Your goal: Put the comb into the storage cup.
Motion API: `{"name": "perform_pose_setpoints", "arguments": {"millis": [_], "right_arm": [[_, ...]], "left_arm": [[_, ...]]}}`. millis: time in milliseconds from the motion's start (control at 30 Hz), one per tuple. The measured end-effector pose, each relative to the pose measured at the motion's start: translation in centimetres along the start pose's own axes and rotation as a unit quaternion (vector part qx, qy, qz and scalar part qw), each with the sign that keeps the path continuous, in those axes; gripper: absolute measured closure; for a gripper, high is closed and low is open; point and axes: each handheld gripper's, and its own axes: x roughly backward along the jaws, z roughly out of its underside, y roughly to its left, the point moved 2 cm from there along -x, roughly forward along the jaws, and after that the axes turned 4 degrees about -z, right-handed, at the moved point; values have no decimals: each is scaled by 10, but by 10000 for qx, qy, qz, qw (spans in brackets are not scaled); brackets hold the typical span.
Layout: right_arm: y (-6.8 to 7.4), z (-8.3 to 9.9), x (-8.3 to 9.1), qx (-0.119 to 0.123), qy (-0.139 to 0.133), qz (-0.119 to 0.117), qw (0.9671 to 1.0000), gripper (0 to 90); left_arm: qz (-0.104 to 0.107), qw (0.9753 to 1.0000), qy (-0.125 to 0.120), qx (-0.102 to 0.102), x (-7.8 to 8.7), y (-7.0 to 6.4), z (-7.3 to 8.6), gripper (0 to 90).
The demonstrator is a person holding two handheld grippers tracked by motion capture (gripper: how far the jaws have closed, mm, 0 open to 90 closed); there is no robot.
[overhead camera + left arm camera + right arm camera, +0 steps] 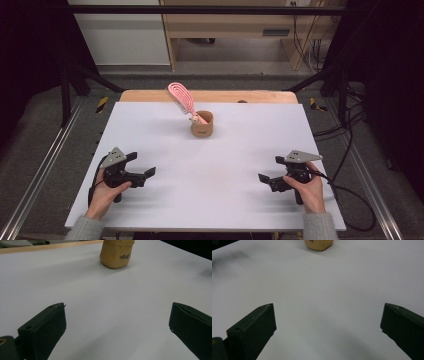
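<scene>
both grippers, left gripper [142, 172] and right gripper [267, 178], wide open low in frame; I'd approach the pink brush [182, 98] in the cup [202, 124] slow, grab near its head

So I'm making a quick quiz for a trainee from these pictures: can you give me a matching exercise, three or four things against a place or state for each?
Things:
1. pink hairbrush
2. tan cup
3. left gripper
4. right gripper

Places or states:
A. open, near table edge at the high view's right
B. upright, mid-table toward the far side
C. open, near table edge at the high view's left
D. leaning out of the cup

Pairs: 1-D, 2-B, 3-C, 4-A
</scene>
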Motion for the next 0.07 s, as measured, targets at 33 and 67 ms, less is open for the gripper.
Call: {"name": "perform_pose_setpoints", "arguments": {"millis": [33,67], "right_arm": [[0,0,0,5,6,6,10000,5],[0,1,0,12,7,8,10000,5]], "left_arm": [[-4,10000,12,-8,0,0,0,10],[-18,10000,9,6,0,1,1,10]]}}
